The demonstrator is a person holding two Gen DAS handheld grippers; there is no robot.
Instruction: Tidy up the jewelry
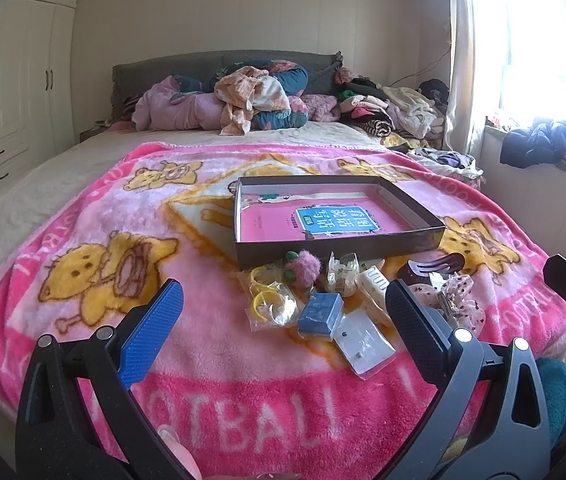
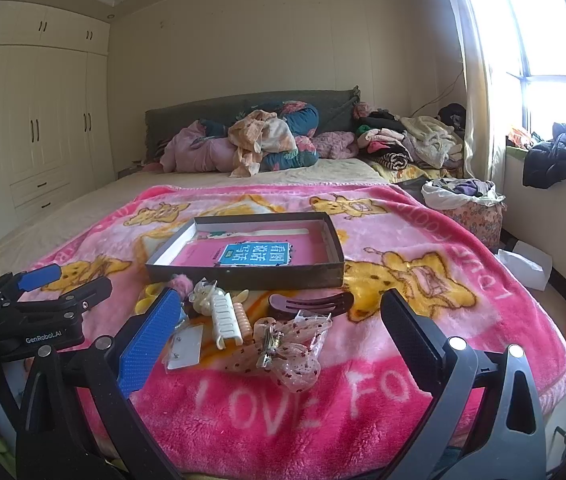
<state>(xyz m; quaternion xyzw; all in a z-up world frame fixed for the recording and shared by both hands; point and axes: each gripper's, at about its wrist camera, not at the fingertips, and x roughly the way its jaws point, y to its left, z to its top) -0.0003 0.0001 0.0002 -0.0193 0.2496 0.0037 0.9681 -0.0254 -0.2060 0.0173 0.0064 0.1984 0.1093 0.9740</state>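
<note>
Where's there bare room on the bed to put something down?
Bare blanket lies left of the box, and along the near lettered strip. The accessories pile crowds the box's front edge. Inside the box a book covers most of the floor.

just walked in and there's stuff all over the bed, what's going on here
A person holds the left gripper and the right gripper, both open and empty, over a heap of hair clips and small packets on a pink blanket. Behind the heap sits an open box with a pink book inside. Nothing has been picked up yet.
</note>
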